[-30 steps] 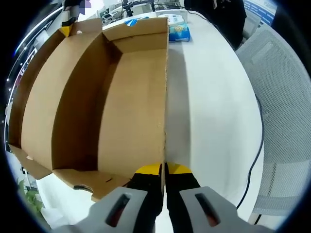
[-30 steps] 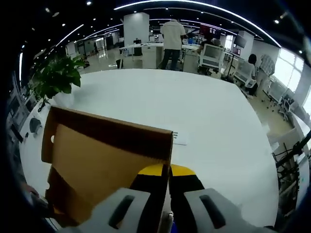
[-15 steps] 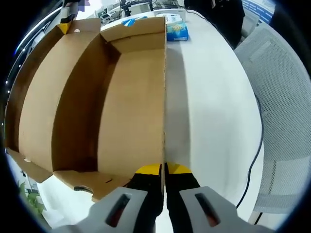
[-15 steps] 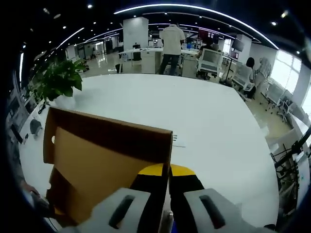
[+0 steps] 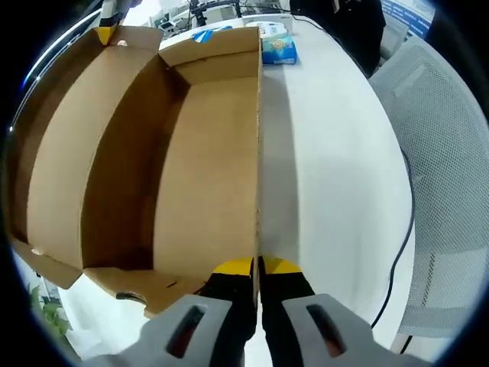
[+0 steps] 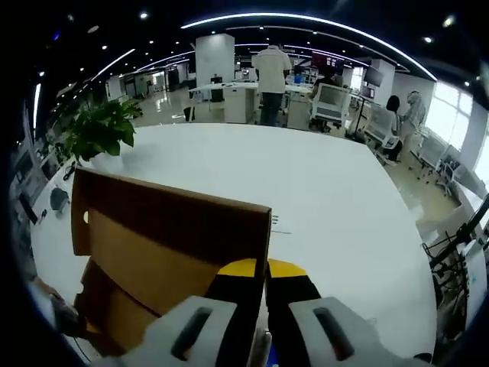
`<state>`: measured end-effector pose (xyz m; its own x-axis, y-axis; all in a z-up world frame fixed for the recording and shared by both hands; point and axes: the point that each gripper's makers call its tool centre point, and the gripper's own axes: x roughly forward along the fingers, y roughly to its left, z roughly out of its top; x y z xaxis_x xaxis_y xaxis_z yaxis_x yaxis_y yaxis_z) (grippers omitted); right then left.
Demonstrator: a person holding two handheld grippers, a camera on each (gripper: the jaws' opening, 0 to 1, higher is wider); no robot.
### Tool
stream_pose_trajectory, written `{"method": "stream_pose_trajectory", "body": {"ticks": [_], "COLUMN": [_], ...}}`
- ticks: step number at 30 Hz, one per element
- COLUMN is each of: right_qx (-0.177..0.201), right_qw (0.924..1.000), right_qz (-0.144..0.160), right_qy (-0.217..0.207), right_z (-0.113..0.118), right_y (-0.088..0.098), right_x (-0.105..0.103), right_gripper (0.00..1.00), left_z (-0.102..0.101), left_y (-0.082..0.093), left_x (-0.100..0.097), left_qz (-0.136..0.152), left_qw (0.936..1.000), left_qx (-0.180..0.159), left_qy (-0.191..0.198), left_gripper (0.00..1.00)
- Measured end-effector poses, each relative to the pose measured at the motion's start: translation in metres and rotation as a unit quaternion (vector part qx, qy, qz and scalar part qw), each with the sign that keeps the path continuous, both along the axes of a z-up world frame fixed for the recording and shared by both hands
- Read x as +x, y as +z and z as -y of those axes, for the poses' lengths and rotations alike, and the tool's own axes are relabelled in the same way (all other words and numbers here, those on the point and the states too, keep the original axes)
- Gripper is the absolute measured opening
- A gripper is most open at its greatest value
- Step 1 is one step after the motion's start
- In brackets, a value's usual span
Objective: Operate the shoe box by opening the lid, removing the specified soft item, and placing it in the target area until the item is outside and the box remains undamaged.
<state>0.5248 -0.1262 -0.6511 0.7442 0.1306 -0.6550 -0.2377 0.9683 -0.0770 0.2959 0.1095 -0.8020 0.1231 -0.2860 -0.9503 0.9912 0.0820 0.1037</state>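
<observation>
While both tools pinch cardboard, the holding is as follows: left gripper (image 5: 257, 269), jaws pressed together on the near end of the shoe box (image 5: 191, 168) side wall, seen edge-on in the left gripper view; right gripper (image 6: 264, 273), jaws likewise closed on the corner of the lid (image 6: 172, 229), which stands raised in the right gripper view. Box: plain brown corrugated, open, resting on the white table (image 5: 328, 153); its interior as shown is bare cardboard, and no soft item can be made out inside it (part of the floor is hidden by the walls). Beyond the far end of the box: a small blue-and-white packet (image 5: 280, 50), which may be a soft item, though that cannot be told. Also noted: a mesh chair (image 5: 443, 176) beside the table, a potted plant (image 6: 98, 128) at the table's far edge, people standing in the office behind. Risks, as judged: the thin wall could crease or tear at either pinch point if the two tools pull apart or twist; the lid hinge could split if forced further back; the light box could slide if one grip lets go.
</observation>
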Motion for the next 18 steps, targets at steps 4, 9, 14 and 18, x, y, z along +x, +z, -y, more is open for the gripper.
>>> {"method": "stream_pose_trajectory", "body": {"ticks": [4, 9, 14, 18], "right_qx": [0.01, 0.016, 0.025, 0.029], "right_qw": [0.9999, 0.9997, 0.9995, 0.9992], "right_qz": [0.005, 0.013, 0.018, 0.026], "right_qy": [-0.008, -0.009, -0.008, -0.008], "right_z": [0.0012, 0.0007, 0.0032, 0.0065], "right_y": [0.0025, 0.0077, 0.0091, 0.0079], "right_x": [-0.0021, -0.008, -0.0054, 0.0003], "right_gripper": [0.0, 0.0, 0.0, 0.0], "left_z": [-0.0006, -0.0014, -0.0018, -0.0019], "left_y": [0.0003, 0.001, 0.0016, 0.0011], "left_x": [0.0002, 0.0009, 0.0011, 0.0013], "left_qz": [0.001, 0.001, 0.003, 0.001], "left_qw": [1.0, 1.0, 1.0, 1.0], "left_qx": [0.0, 0.001, 0.0, 0.0], "left_qy": [0.001, 0.004, 0.003, 0.003], "left_gripper": [0.0, 0.0, 0.0, 0.0]}}
